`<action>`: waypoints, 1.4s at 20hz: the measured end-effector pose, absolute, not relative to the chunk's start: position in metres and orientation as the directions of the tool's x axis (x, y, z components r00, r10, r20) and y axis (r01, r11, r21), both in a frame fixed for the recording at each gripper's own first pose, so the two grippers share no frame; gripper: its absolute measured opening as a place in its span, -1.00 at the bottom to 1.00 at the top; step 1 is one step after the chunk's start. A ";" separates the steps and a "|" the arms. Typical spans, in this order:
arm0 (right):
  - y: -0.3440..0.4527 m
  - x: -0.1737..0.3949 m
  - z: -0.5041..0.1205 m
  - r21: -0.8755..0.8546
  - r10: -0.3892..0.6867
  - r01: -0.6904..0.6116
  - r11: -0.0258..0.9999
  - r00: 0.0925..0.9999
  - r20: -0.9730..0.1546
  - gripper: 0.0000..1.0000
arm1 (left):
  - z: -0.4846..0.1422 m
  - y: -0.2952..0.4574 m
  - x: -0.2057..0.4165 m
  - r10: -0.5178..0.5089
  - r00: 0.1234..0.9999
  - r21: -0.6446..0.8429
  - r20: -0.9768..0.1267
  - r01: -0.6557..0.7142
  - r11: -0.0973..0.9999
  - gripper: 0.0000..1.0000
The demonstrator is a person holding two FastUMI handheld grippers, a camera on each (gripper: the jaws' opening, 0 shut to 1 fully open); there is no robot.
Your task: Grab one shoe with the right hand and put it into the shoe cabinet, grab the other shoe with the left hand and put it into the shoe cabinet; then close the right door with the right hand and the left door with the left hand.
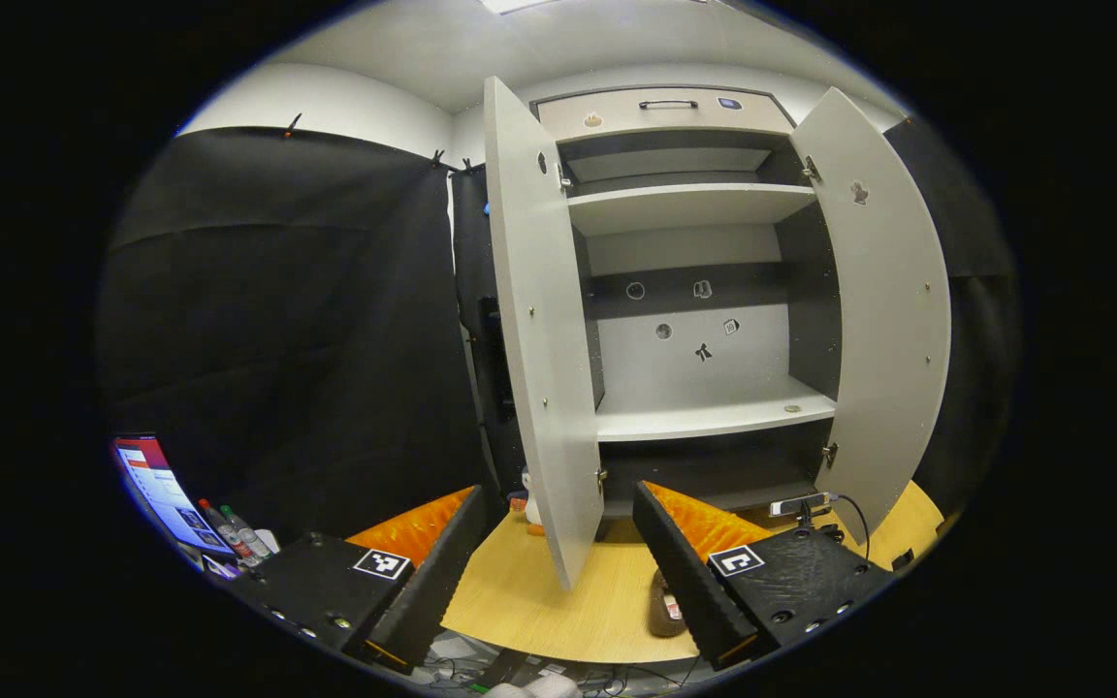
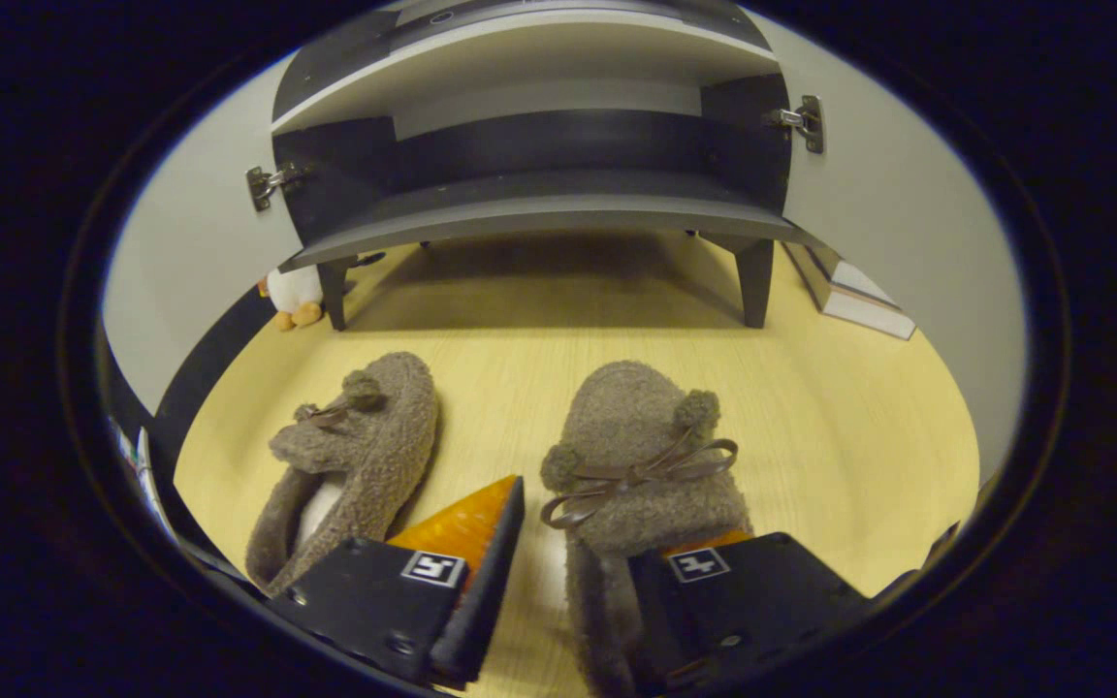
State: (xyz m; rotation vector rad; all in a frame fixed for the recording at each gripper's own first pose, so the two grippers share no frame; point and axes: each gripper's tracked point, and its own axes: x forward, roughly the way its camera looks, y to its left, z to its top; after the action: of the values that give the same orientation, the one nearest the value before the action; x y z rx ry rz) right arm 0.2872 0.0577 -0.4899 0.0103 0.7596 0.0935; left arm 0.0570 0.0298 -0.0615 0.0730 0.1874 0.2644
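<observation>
Two brown fuzzy slippers with bows lie on the wooden table in front of the shoe cabinet [image 2: 539, 208]. My right gripper [image 2: 612, 519] is open and low over the right slipper [image 2: 631, 427], one finger outside its left side wall, the other over its opening. The left slipper [image 2: 365, 436] lies free beside it. My left gripper [image 1: 557, 494] is open and holds nothing, facing the cabinet [image 1: 714, 417]. Both the left door [image 1: 539, 339] and the right door [image 1: 893, 330] stand wide open, and the shelves are bare. A bit of one slipper [image 1: 660, 606] shows below.
A small plush toy [image 2: 292, 291] sits by the cabinet's left leg. A flat box or book [image 2: 849, 291] lies right of the cabinet. A monitor [image 1: 161, 490] and small bottles [image 1: 234, 528] stand far left. A small cabled device [image 1: 799, 504] sits under the right door.
</observation>
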 end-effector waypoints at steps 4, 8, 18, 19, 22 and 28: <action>0.056 0.287 -0.485 0.029 0.094 -0.103 0.994 0.711 -0.696 -0.75 | -0.061 0.031 0.060 0.262 0.951 0.085 -0.162 -0.251 0.964 0.92; 0.062 0.287 -0.444 0.053 0.117 -0.109 0.993 0.746 -0.656 -0.80 | -0.057 0.031 0.059 0.245 0.959 0.078 -0.146 -0.235 0.969 0.92; 0.108 0.319 -0.236 0.074 0.225 -0.213 0.974 0.890 -0.397 -0.80 | -0.058 0.022 0.051 0.200 0.973 0.039 -0.117 -0.196 0.980 0.92; 0.110 0.325 -0.215 0.072 0.232 -0.222 0.972 0.898 -0.375 -0.80 | -0.057 0.020 0.052 0.198 0.974 0.033 -0.113 -0.196 0.980 0.92; 0.117 0.348 -0.161 0.049 0.227 -0.223 0.974 0.915 -0.333 -0.80 | -0.058 0.018 0.051 0.207 0.972 0.036 -0.108 -0.204 0.978 0.92; 0.129 0.419 -0.107 0.033 0.216 -0.216 0.976 0.927 -0.308 -0.80 | -0.064 0.019 0.044 0.249 0.961 0.005 -0.121 -0.251 0.968 0.92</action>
State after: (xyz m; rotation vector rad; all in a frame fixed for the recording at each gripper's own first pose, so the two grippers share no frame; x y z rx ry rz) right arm 0.4191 0.1292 -0.1068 -0.0012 0.3151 0.2212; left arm 0.0438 0.0190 -0.0641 -0.0107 0.1214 0.2534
